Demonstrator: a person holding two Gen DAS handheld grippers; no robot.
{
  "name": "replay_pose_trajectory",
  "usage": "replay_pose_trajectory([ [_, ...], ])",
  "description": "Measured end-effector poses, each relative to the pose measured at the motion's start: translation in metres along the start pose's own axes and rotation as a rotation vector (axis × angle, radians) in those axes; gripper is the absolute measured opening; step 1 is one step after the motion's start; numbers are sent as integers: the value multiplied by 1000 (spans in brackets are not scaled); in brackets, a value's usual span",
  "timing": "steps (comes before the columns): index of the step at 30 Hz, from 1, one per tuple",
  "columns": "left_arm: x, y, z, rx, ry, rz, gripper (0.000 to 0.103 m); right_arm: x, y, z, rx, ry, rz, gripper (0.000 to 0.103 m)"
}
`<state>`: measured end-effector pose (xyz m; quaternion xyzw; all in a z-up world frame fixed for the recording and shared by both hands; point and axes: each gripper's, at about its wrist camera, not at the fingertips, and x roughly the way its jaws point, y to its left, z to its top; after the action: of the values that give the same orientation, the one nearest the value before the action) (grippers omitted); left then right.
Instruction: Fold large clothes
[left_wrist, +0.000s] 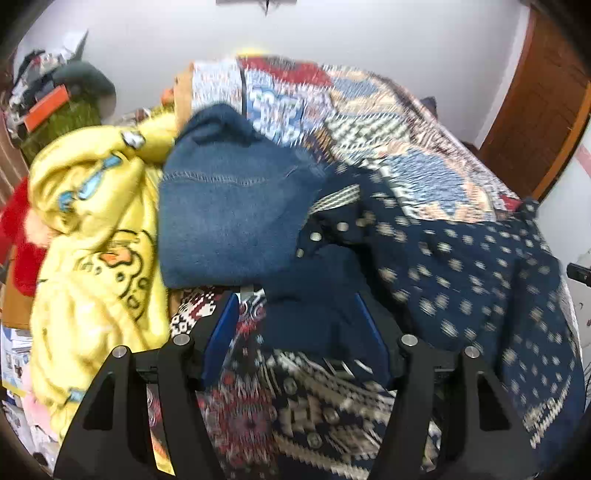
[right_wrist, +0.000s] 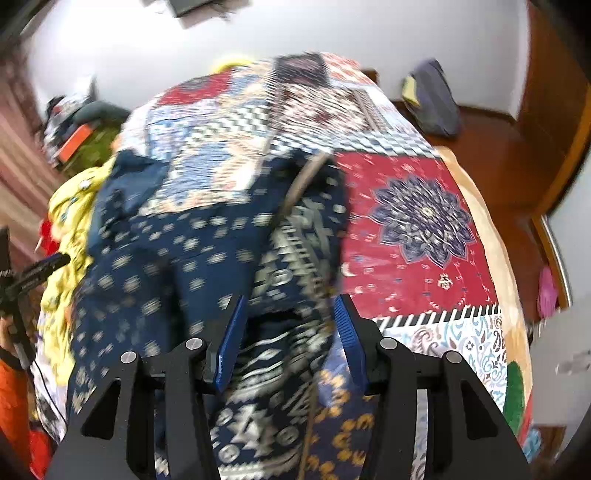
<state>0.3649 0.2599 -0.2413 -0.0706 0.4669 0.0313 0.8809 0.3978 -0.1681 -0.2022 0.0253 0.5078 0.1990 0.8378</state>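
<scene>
A large navy patterned garment (left_wrist: 461, 258) with pale dots and a woven border lies spread over the patchwork quilt (left_wrist: 369, 122) on the bed. It also shows in the right wrist view (right_wrist: 177, 258). My left gripper (left_wrist: 299, 306) has its blue fingers apart, with a dark fold of the garment bunched between them. My right gripper (right_wrist: 288, 314) also stands wide, over the garment's patterned border (right_wrist: 291, 258), fabric lying between its fingers. Both views are motion-blurred.
Folded blue jeans (left_wrist: 229, 214) and a yellow cartoon blanket (left_wrist: 96, 240) lie left of the garment. The quilt's red panel (right_wrist: 417, 229) is to the right. Clutter (left_wrist: 55, 96) stands far left, a wooden door (left_wrist: 539, 110) far right, a dark bag (right_wrist: 432, 99) on the floor.
</scene>
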Motion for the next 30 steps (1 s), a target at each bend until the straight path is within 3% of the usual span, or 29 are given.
replay_pose_trajectory([
  [5,47,2,22,-9,48,-66,63,29,-22,13,93,52,97,46],
  [9,84,-5,38,24,102,-73,63,52,-32,24,156,85,179,46],
  [12,100,-12,44,33,117,-124,63,61,-26,32,137,88,184,46],
  [17,101,-21,50,81,81,-93,62,74,-19,41,100,74,150,46],
  [21,94,-23,47,64,55,-127,35,73,-14,44,58,44,126,34],
  [25,80,-32,43,71,2,-88,15,65,-2,46,13,16,99,22],
  [30,51,-20,46,-28,-50,-99,8,40,18,59,-61,-56,93,18],
])
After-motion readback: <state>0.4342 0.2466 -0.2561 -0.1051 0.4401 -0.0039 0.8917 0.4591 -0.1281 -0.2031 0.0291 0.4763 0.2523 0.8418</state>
